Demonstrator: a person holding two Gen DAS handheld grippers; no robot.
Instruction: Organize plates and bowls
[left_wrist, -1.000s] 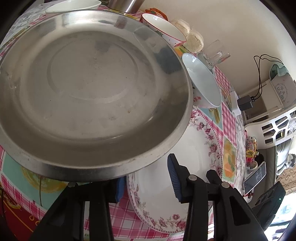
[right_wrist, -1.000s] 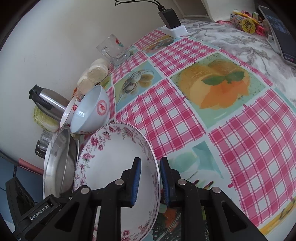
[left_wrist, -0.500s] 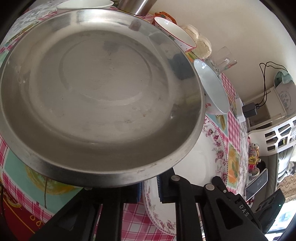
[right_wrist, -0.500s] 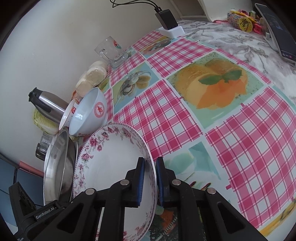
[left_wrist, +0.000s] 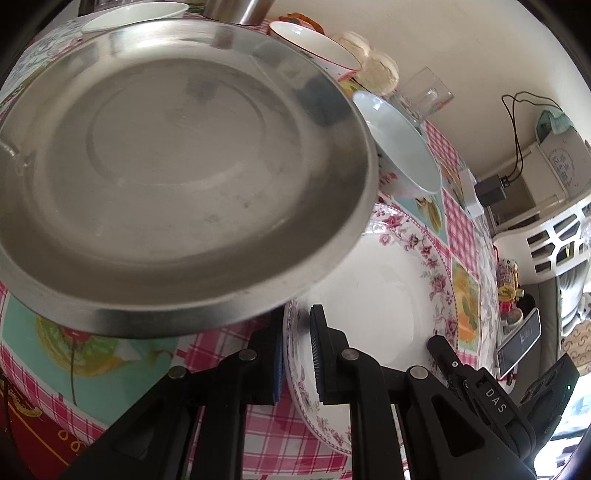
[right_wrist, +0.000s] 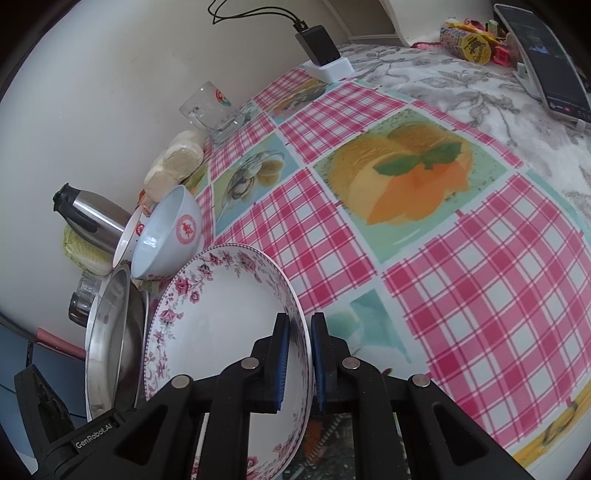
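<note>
A white plate with a pink floral rim (left_wrist: 388, 302) (right_wrist: 221, 325) lies on the checked tablecloth. My left gripper (left_wrist: 297, 354) is shut on its left rim, the blue pads pressing either side of the edge. My right gripper (right_wrist: 299, 354) is shut on the opposite rim and shows in the left wrist view as well (left_wrist: 439, 347). A large steel plate (left_wrist: 177, 166) (right_wrist: 114, 332) sits just left of the floral plate, its rim overlapping that plate's edge above my left fingers. Behind stand a pale blue bowl (left_wrist: 399, 147) (right_wrist: 170, 236) and a red-trimmed white bowl (left_wrist: 314, 44) (right_wrist: 129, 236).
A steel thermos (right_wrist: 92, 218), wrapped buns (right_wrist: 177, 158) and a glass mug (right_wrist: 210, 110) line the wall. A charger (right_wrist: 317, 44) and a propped phone (right_wrist: 543, 55) sit at the far end. The tablecloth (right_wrist: 443, 258) right of the floral plate is bare. A white basket (left_wrist: 546, 243) stands beyond the table.
My left jaws have closed from wide apart onto the floral plate's rim. My right jaws have narrowed the last bit onto the opposite rim. Neither plate has visibly shifted.
</note>
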